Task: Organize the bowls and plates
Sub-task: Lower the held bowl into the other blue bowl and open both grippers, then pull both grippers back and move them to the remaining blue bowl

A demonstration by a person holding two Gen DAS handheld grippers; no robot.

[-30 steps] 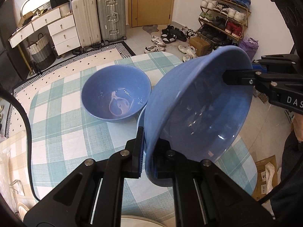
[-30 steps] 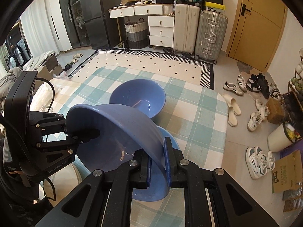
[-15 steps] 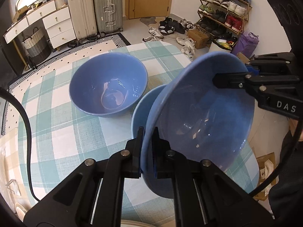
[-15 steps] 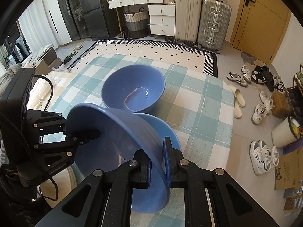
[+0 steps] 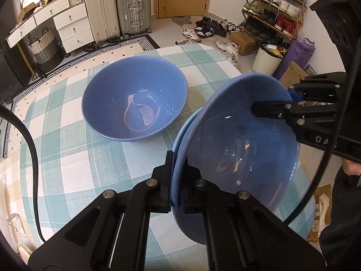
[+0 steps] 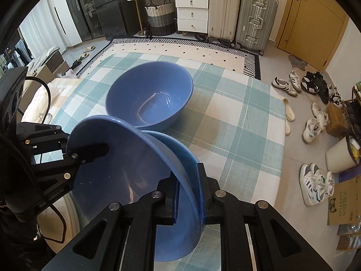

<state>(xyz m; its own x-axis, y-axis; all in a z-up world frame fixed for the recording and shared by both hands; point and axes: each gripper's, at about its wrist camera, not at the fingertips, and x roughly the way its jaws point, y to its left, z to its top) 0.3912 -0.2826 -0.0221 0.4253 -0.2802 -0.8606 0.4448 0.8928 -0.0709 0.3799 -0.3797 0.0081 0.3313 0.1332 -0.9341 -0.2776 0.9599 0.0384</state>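
A blue bowl (image 5: 243, 140) (image 6: 117, 180) hangs tilted between both grippers. My left gripper (image 5: 178, 164) (image 6: 67, 149) is shut on its near rim. My right gripper (image 6: 187, 180) (image 5: 291, 99) clamps the opposite rim; its jaws are opening, with the bowl's wall still between the pads. Directly under the held bowl sits a second, lighter blue bowl (image 5: 182, 133) (image 6: 180, 149) on the checked tablecloth (image 5: 67, 158) (image 6: 237, 124), mostly hidden, and the held bowl's lower edge dips into it. A third, deeper blue bowl (image 5: 135, 97) (image 6: 149, 94) stands upright just beyond.
A white plate's rim (image 6: 72, 214) shows at the near table edge. Off the table's far side are a patterned rug (image 6: 180, 47), suitcases (image 6: 255, 15) and drawers. Shoes (image 6: 315, 176) and a white bin (image 5: 266, 58) stand on the floor past the right edge.
Both grippers have come down with the held bowl, and it now sits lower over the bowl beneath. The far bowl looks closer and larger.
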